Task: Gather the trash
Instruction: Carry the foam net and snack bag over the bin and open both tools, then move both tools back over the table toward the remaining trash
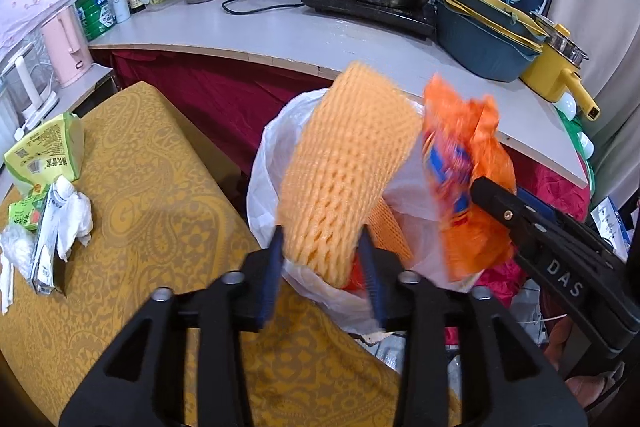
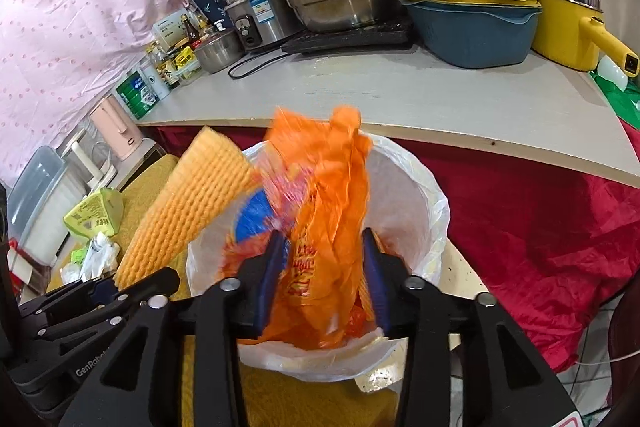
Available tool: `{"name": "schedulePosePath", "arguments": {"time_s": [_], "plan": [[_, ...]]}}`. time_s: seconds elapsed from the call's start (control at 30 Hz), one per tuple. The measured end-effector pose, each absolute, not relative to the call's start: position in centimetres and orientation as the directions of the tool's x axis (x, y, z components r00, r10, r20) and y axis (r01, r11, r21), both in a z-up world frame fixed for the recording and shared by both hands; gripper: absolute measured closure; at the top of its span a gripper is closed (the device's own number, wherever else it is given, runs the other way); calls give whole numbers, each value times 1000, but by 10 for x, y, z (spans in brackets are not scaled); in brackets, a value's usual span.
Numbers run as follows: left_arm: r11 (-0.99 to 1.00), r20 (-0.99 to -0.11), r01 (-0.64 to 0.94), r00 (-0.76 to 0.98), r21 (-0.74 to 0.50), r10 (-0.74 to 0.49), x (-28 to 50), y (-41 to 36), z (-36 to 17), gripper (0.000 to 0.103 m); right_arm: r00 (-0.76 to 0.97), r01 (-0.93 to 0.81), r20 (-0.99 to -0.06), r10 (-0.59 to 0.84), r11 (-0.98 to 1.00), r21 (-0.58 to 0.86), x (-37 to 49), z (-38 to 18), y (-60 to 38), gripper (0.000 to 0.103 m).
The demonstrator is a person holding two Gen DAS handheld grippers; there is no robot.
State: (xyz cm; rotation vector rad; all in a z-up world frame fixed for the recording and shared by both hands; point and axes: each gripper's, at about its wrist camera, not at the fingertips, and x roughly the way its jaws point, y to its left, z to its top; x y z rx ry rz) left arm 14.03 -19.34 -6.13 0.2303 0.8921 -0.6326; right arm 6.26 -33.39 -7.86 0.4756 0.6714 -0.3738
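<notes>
A trash bin lined with a white bag (image 1: 269, 163) (image 2: 424, 195) stands beside the table, below both grippers. My left gripper (image 1: 322, 233) hangs over the bin's near rim. A yellow-orange foam fruit net (image 1: 344, 163) (image 2: 200, 203) stands upright and blurred between its blue pads, which are spread and do not pinch it. My right gripper (image 2: 323, 235) is over the bin's mouth. A crumpled orange snack wrapper (image 2: 332, 187) (image 1: 460, 163) sits loose between its parted pads, with gaps on both sides. More orange trash lies inside the bin.
On the yellow-patterned table (image 1: 160, 207) to the left lie a green carton (image 1: 48, 151) and crumpled white tissues (image 1: 76, 215). Behind the bin a grey counter (image 1: 320, 27) holds steel pots, stacked blue basins (image 1: 480, 39) and a yellow pot (image 2: 568, 27). Red cloth (image 2: 540, 219) hangs below.
</notes>
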Motion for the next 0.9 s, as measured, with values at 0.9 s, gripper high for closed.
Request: {"name": "schedulePosePath", "arguments": {"time_s": [0.9], "plan": [[853, -725, 512, 550, -98, -413, 139, -114, -27, 43, 784, 394, -601, -155, 873, 288, 61, -30, -273, 42]]}}
